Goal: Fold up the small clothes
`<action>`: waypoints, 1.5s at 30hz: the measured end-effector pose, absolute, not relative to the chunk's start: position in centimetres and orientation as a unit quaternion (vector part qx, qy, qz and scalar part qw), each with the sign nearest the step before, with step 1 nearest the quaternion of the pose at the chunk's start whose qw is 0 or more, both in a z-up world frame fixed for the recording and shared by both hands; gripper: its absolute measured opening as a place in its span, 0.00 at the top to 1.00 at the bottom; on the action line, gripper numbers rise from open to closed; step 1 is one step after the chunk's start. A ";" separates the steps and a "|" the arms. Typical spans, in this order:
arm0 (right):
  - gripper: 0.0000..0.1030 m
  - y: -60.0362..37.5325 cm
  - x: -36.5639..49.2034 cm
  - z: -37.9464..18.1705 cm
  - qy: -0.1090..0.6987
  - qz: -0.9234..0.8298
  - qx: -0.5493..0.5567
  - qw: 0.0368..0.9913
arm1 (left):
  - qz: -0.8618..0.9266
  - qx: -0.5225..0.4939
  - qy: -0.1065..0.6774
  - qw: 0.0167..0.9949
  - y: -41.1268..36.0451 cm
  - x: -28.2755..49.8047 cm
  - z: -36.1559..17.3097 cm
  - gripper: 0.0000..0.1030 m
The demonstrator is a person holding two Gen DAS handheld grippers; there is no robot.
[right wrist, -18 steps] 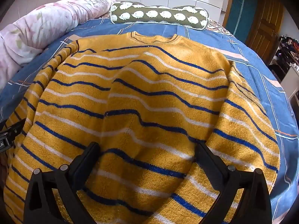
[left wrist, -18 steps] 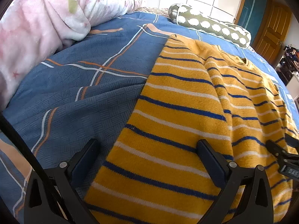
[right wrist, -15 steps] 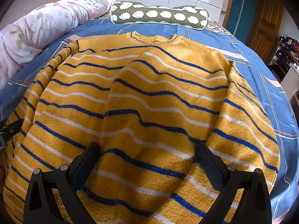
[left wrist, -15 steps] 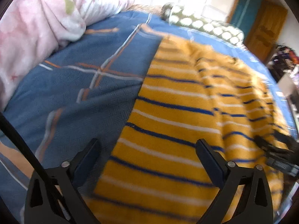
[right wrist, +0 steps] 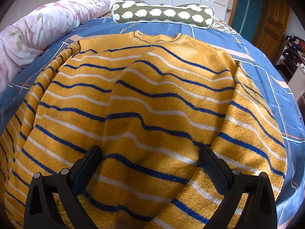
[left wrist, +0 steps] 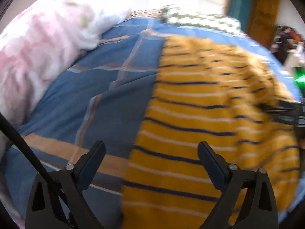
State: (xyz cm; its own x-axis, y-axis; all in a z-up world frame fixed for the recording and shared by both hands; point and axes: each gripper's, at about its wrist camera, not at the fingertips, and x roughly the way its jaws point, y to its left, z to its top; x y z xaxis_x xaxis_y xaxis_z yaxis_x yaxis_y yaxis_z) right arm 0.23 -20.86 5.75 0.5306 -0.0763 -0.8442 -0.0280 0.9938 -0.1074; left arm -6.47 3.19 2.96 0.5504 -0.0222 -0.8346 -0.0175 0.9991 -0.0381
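Note:
A yellow sweater (right wrist: 152, 99) with blue and white stripes lies spread flat on the blue bedspread (right wrist: 266, 72), collar at the far end. My right gripper (right wrist: 150, 152) is open and empty above the sweater's lower middle. My left gripper (left wrist: 150, 150) is open and empty over the sweater's left edge (left wrist: 190, 114), where it meets the bedspread (left wrist: 95, 95). This view is blurred by motion. The right gripper's body shows at the right edge of the left wrist view (left wrist: 286, 112).
A pink and white quilt (right wrist: 38, 30) is piled along the bed's left side. A green patterned bolster pillow (right wrist: 162, 13) lies at the head of the bed. A wooden door (right wrist: 272, 26) and cluttered shelves stand at the right.
My left gripper has drawn back and to the left, so more bedspread shows under its left finger. The right gripper has not moved, and the left gripper has left its view.

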 end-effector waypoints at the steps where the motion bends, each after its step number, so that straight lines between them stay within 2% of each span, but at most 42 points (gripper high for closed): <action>1: 0.00 -21.0 0.2 5.7 0.484 -0.007 -0.053 0.874 | -0.005 -0.044 0.497 0.867 4.3 -6.4 2.6 0.10; 3: 0.00 -21.1 0.0 5.5 0.477 -0.002 -0.054 0.877 | -0.030 -0.083 0.519 0.850 5.5 -6.0 1.6 0.15; 5: 0.00 -20.9 -0.2 5.5 0.472 -0.001 -0.053 0.880 | -0.045 -0.079 0.514 0.853 5.5 -6.4 1.5 0.31; 6: 0.00 -20.9 -0.2 5.5 0.471 -0.001 -0.052 0.881 | -0.057 -0.060 0.511 0.856 5.3 -6.6 1.9 0.66; 7: 0.00 -20.8 -0.2 5.5 0.469 0.000 -0.050 0.882 | -0.069 -0.064 0.511 0.855 5.4 -6.6 2.1 0.94; 9: 0.00 -20.8 -0.2 5.5 0.474 0.002 -0.047 0.879 | -0.069 -0.084 0.519 0.848 6.8 -6.5 3.2 0.97; 15: 0.00 -20.8 -0.2 5.4 0.474 0.000 -0.047 0.879 | 0.092 -0.023 0.482 0.871 13.4 -4.4 6.0 0.97; 20: 0.00 -21.1 0.0 5.5 0.489 0.005 -0.035 0.872 | 0.109 -0.073 0.475 0.870 18.3 -5.5 7.3 0.91; 23: 0.00 -21.4 0.2 5.5 0.488 0.010 -0.029 0.872 | 0.091 -0.063 0.458 0.882 16.8 -8.3 9.1 0.78; 25: 0.00 -21.7 0.3 5.7 0.493 0.016 -0.022 0.870 | 0.082 -0.064 0.442 0.891 15.8 -9.9 10.5 0.57; 28: 0.00 -21.4 0.6 5.6 0.498 0.014 -0.034 0.866 | 0.066 -0.084 0.429 0.897 13.5 -11.5 12.1 0.42; 30: 0.01 -20.8 0.6 6.0 0.498 -0.002 -0.051 0.866 | 0.049 -0.082 0.431 0.897 11.3 -12.3 12.6 0.38; 31: 0.14 -20.6 0.3 6.7 0.486 -0.010 -0.057 0.872 | 0.041 -0.082 0.436 0.895 10.3 -12.3 12.6 0.38; 32: 0.32 -20.5 -0.4 8.1 0.468 -0.008 -0.051 0.882 | 0.032 -0.078 0.439 0.894 9.7 -13.0 12.6 0.38; 33: 0.35 -20.8 -1.1 9.3 0.456 0.004 -0.032 0.889 | 0.020 -0.078 0.447 0.891 8.9 -13.2 12.5 0.38; 39: 0.34 -28.9 -11.6 17.7 0.372 0.010 0.106 0.922 | -0.006 -0.108 0.462 0.880 6.6 -15.9 11.6 0.38; 45: 0.32 -33.2 -18.4 15.5 0.407 -0.025 0.158 0.899 | -0.035 -0.094 0.484 0.869 3.9 -16.4 9.3 0.38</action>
State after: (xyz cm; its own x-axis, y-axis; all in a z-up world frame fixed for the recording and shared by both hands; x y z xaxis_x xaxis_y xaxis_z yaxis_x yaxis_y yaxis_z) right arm -18.41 -33.23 15.45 0.6676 0.0838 -0.7398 0.1726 0.9492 0.2632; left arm -16.40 3.92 9.33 0.5297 -0.1511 -0.8346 -0.0306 0.9800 -0.1968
